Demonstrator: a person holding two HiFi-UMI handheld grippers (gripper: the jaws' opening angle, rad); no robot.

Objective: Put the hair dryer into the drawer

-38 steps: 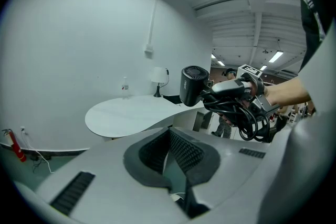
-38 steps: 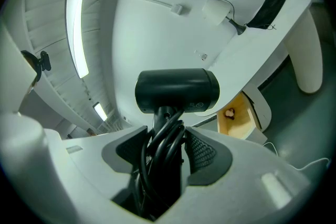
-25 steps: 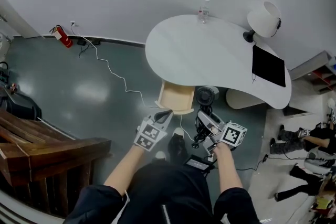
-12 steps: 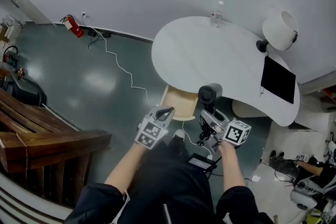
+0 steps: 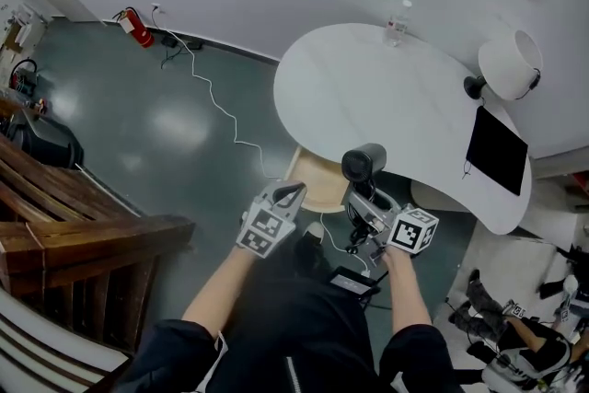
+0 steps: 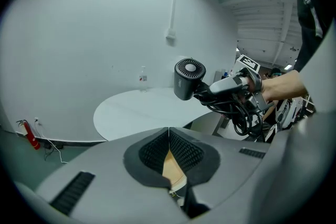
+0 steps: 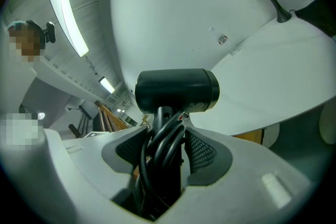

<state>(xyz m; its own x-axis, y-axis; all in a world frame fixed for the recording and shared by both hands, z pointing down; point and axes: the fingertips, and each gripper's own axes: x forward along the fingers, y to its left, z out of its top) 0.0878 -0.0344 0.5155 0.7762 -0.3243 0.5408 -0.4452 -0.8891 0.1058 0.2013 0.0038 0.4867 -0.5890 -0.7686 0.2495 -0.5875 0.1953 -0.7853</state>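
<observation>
now the right tool (image 7: 165,153) clamps the hair dryer (image 7: 177,91) by its handle and coiled cord, barrel beyond the jaw tips, near the open drawer (image 5: 317,184) under the counter (image 5: 396,106). the left tool (image 6: 169,150), pressed together and empty, hovers alongside.

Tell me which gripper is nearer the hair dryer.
Right. The right gripper grips the hair dryer by its handle; the left gripper, shut and empty, sits apart to its left.
</observation>
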